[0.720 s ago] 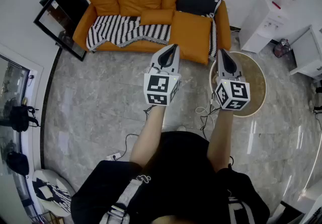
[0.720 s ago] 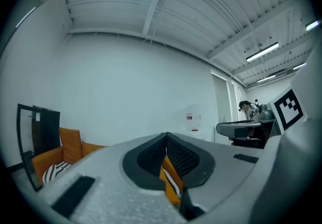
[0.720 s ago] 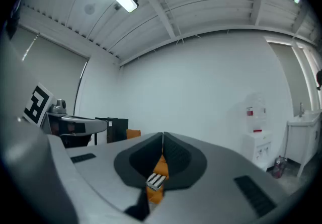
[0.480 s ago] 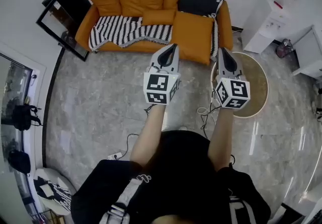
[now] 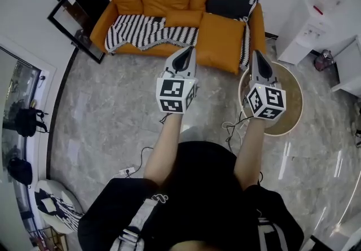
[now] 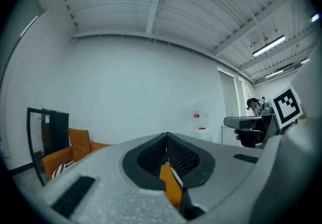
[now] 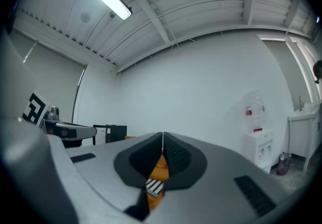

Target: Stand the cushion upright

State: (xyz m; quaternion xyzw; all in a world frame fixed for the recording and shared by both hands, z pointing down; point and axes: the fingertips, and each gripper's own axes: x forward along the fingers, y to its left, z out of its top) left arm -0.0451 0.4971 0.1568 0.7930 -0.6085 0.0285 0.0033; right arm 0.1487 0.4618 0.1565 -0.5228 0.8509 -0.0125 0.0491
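Both tools are carried level and empty, jaws pressed together, as a person faces an orange sofa (image 5: 100, 25) across a marble floor (image 5: 113, 109). The left hand-held gripper (image 5: 188, 52) points toward a small orange cushion (image 5: 183, 18), which lies flat on the seat against the back cushions, next to a black-and-white striped throw (image 5: 144, 30). The right hand-held gripper (image 5: 255, 56) hangs over the rim of a round table (image 5: 289, 95). The closed, level carry looks like an approach stance, with the cushion well apart from both tools. Open floor runs straight ahead to the sofa's front edge. The table at right, a black cabinet (image 5: 79, 4) at left and loose cables (image 5: 228, 127) near the feet narrow the sides.
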